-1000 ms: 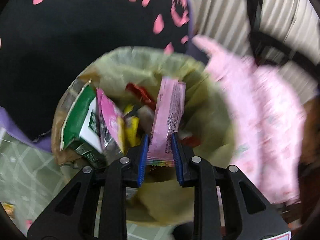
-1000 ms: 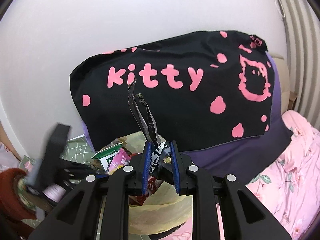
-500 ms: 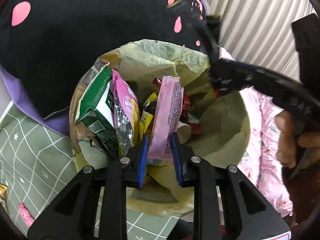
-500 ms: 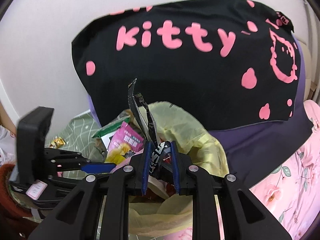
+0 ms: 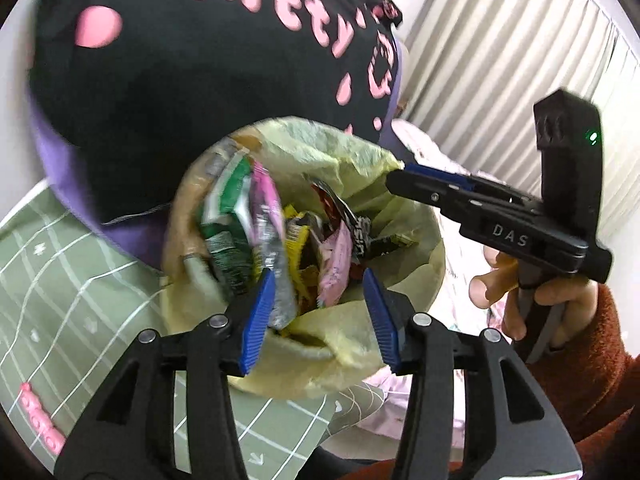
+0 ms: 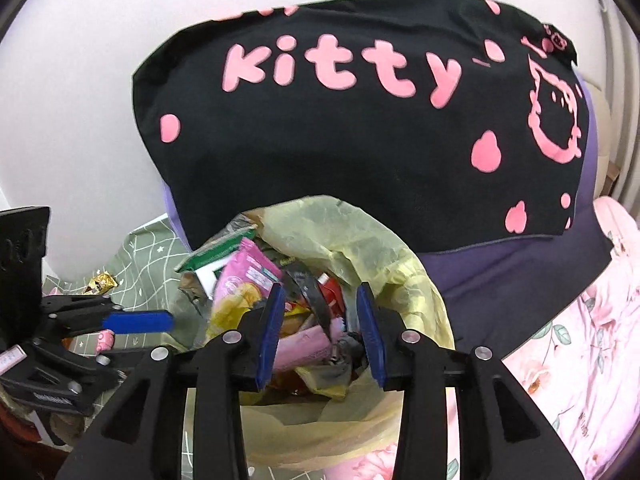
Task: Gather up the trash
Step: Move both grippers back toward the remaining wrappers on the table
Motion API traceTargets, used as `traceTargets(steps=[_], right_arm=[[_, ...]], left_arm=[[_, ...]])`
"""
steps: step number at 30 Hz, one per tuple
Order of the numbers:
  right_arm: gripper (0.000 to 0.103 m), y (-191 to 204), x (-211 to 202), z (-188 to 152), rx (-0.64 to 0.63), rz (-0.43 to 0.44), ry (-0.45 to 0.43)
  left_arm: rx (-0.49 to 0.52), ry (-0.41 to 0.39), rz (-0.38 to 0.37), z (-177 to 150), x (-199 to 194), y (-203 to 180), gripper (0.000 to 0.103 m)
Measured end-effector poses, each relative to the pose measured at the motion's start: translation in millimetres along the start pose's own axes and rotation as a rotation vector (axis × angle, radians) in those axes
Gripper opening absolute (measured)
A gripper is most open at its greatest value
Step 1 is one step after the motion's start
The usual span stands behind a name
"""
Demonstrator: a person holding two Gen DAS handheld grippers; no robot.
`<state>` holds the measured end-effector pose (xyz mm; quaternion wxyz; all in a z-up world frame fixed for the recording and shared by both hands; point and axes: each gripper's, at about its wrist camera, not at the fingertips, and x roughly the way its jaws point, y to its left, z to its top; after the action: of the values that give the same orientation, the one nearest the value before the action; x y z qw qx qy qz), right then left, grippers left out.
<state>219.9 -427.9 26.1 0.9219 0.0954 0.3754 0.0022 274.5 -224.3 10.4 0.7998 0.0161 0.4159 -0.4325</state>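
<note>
A bin lined with a yellow bag (image 5: 360, 152) (image 6: 360, 240) holds several snack wrappers. My left gripper (image 5: 316, 280) hangs over its near rim with its jaws opening. The pink wrapper (image 5: 334, 268) (image 6: 308, 344) lies loose in the bin, clear of the blue pads. My right gripper (image 6: 320, 296) is over the bin too, jaws opening. The dark wrapper (image 6: 310, 292) (image 5: 360, 232) has dropped among the trash and touches neither pad. Each gripper shows in the other's view: the right gripper (image 5: 400, 178) at the bin's far right rim, the left gripper (image 6: 168, 322) at the left.
A black pillow with pink "kitty" lettering (image 6: 360, 140) leans behind the bin on a purple cushion (image 6: 520, 280). A green grid sheet (image 5: 60, 280) carries a pink item (image 5: 40, 420) and a gold wrapper (image 6: 100, 282). A pink floral blanket (image 6: 580, 340) lies to the right.
Both grippers have opened. The pink wrapper left my left gripper and the dark wrapper left my right one; both now lie in the bin. The left gripper has drawn back.
</note>
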Motion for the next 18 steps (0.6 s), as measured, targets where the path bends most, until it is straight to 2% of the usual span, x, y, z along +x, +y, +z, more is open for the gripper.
traceTargets(steps=[2,7,15,16,17,18], right_arm=[[0.036,7,-3,3,-0.006,0.002,-0.017],[0.036,34,-5,10,-0.021,0.047,-0.062],[0.036,100,14,20,-0.1,0.143,-0.067],[0.038,109,16,21,-0.113,0.152,-0.069],[0.047,119,19,22,-0.128,0.162,-0.073],[0.051,130,23,23,-0.145,0.182,-0.08]], left_arm=[[-0.005,-0.039,0.035,-6,-19,5,0.046],[-0.032,-0.123,0.18,-25,-61,39,0.048],[-0.215,-0.174,0.428,-83,-121,128,0.048],[-0.241,-0.182,0.477,-91,-131,141,0.048],[-0.258,-0.188,0.509,-98,-139,148,0.048],[-0.283,-0.198,0.549,-106,-148,159,0.048]])
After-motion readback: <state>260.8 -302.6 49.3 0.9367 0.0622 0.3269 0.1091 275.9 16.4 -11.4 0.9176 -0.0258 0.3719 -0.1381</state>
